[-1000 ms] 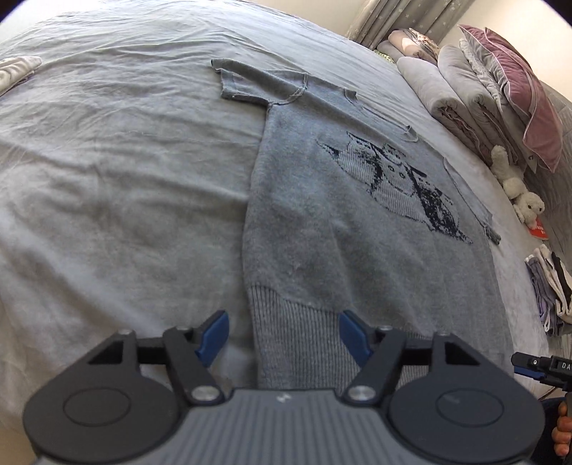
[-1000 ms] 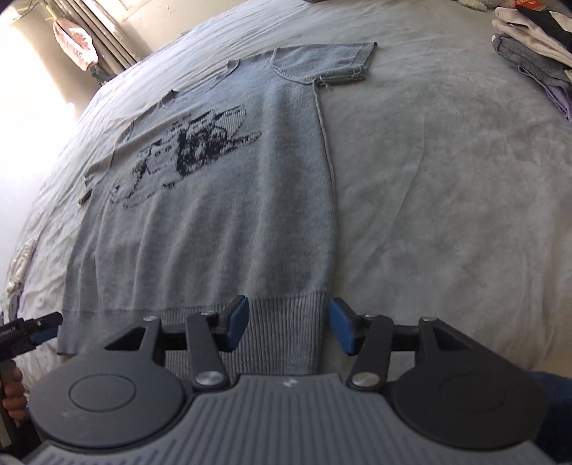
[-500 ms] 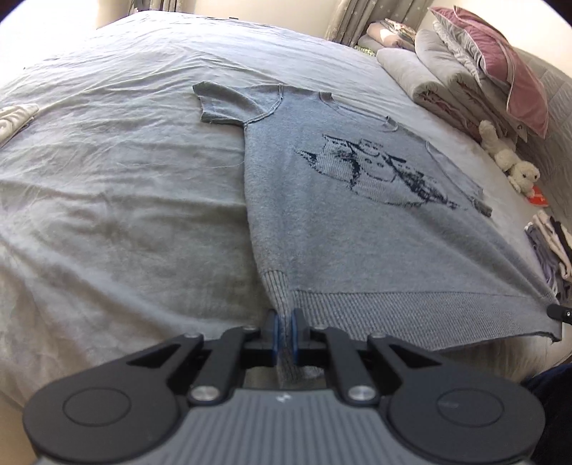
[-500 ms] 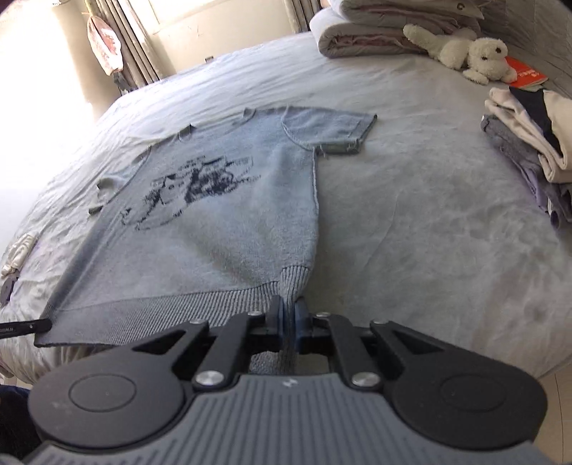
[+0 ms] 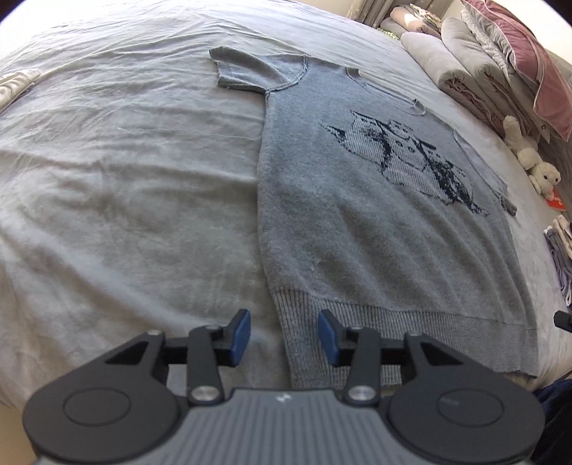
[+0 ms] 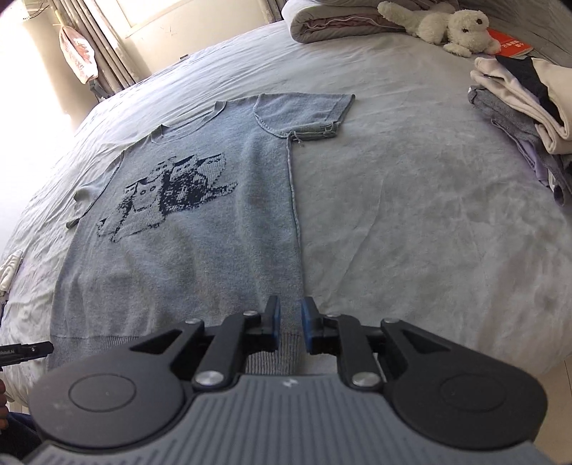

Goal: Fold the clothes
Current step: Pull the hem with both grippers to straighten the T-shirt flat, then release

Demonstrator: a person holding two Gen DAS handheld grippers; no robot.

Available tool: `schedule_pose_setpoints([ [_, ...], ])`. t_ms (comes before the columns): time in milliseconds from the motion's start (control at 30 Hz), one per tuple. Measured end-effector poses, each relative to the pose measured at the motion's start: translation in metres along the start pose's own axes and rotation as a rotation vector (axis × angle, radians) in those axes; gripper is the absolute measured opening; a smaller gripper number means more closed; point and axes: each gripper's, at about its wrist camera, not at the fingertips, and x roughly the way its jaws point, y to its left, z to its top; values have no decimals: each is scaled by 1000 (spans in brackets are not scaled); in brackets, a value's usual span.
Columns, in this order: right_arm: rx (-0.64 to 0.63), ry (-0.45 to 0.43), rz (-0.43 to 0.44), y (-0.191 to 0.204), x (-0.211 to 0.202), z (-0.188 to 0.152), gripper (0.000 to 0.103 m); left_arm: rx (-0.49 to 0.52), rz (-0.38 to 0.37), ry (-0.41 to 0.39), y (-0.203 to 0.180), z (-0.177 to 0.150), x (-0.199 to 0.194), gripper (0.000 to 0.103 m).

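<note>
The left gripper (image 5: pixel 284 334) was seen released, its jaws having just been opening, with the ribbed hem corner of the grey sweater (image 5: pixel 375 221) between them, untouched. The sweater was spread flat on the bed (image 5: pixel 125 179), stretching ahead of both jaws. The right gripper (image 6: pixel 290 328) was parted narrowly, jaws just opening, over the opposite hem corner. Folded clothes (image 6: pixel 522 103) and a plush toy (image 6: pixel 447 25) were seen far ahead to its right.

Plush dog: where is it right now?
Right wrist view, top right: the plush dog lies on the bed, between the rolled blanket and the orange booklet.
</note>
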Motion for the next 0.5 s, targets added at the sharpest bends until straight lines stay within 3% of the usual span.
schedule_pose_setpoints([
  [67, -2, 33, -6, 2, 11, 2, 38, 45, 26, -6, -9, -4, 8, 42],
  [167, -79, 81, -15, 14, 26, 3, 43, 119, 49, -35, -19, -4, 6, 6],
  [233, -174, 151, -21, 24, 42, 0, 39, 135, 52, -62, -16, 0, -10, 6],
  [333, -250, 168, -54, 32, 46, -7, 37, 164, 47, -94, -11, 4, -35, 6],
  [500, -233, 168, -73, 33, 48, -9, 39, 228, 80, -82, -5, 7, -49, 7],
])
